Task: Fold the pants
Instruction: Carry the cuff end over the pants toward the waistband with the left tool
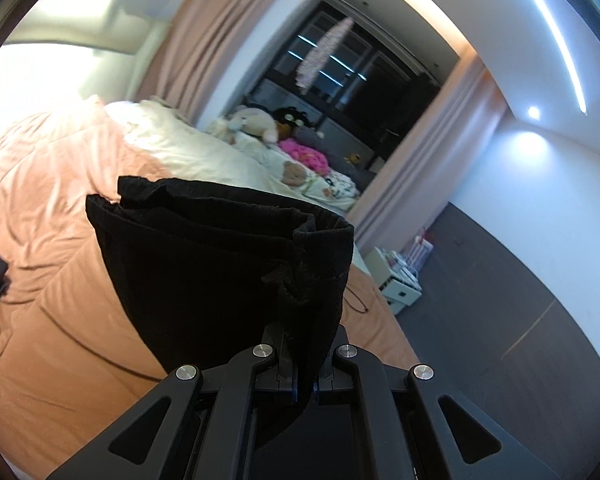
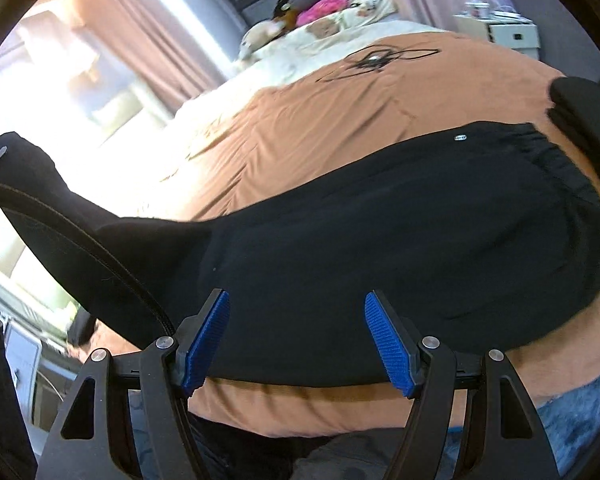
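The black pants lie across the orange bedspread, elastic waistband to the right. One leg rises off the bed toward the upper left. In the left wrist view my left gripper is shut on the end of that leg, and the bunched black cloth stands up in front of the camera, hiding the fingertips. My right gripper hangs just above the pants near the bed's front edge. It is open, its blue pads are bare, and nothing is pinched between them.
Soft toys and a pink cloth lie on cream bedding at the bed's far end. A thin black cable lies on the bedspread. A white nightstand stands beside the bed. Another dark garment lies at the right edge.
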A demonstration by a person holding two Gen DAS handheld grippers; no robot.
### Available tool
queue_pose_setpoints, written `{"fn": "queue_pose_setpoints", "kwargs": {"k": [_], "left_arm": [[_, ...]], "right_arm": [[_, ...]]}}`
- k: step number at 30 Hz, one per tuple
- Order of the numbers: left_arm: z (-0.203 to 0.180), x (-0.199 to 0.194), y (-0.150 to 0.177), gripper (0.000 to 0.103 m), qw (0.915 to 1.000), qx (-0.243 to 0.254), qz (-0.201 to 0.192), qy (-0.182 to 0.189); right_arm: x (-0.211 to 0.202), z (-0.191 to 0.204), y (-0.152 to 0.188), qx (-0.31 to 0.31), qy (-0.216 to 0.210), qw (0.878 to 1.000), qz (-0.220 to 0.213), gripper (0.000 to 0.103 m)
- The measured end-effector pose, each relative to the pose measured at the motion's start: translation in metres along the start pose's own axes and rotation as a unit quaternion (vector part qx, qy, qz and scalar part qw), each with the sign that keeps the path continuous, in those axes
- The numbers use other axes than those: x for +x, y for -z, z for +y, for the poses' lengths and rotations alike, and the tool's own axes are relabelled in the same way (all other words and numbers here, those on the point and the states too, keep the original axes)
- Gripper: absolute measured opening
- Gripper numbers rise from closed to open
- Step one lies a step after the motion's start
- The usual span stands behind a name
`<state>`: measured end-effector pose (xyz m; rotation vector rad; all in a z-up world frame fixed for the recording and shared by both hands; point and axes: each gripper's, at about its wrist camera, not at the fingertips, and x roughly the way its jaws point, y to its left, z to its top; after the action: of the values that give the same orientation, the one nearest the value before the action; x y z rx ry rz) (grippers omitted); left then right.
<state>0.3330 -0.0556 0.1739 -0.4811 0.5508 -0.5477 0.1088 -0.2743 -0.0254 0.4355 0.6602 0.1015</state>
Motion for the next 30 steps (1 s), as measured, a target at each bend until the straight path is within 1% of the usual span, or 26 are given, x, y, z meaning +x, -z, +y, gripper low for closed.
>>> {"fn": "queue_pose_setpoints", "kwargs": {"k": [5,11,18,23,25,30], "left_arm": [[-0.041,0.029,0.001,0.004,0.9995,0.022,0.016,0.017],[-0.081,0.059,0.007,0.004,0.998,0.039,0.035,0.036],[-0.118,0.094,0.014,0.004,0.9944,0.052,0.063,0.067],[-0.148,0.122,0.03,0.004,0.9907,0.061,0.09,0.082],[-0.157,0.135,0.038,0.004,0.9892,0.057,0.101,0.089],[-0.178,0.177,0.058,0.004,0.9827,0.062,0.145,0.096]], "right_arm": [[-0.018,-0.023,0.006,0.021,0.008,1.0,-0.021,0.069],[-0.055,-0.057,0.015,0.055,0.022,0.997,-0.04,0.069],[-0.091,-0.069,0.023,0.079,0.046,0.994,-0.064,0.069],[-0.11,-0.082,0.035,0.099,0.055,0.991,-0.075,0.069],[-0.114,-0.084,0.04,0.107,0.059,0.99,-0.075,0.069],[-0.124,-0.091,0.052,0.123,0.071,0.987,-0.07,0.069]]}}
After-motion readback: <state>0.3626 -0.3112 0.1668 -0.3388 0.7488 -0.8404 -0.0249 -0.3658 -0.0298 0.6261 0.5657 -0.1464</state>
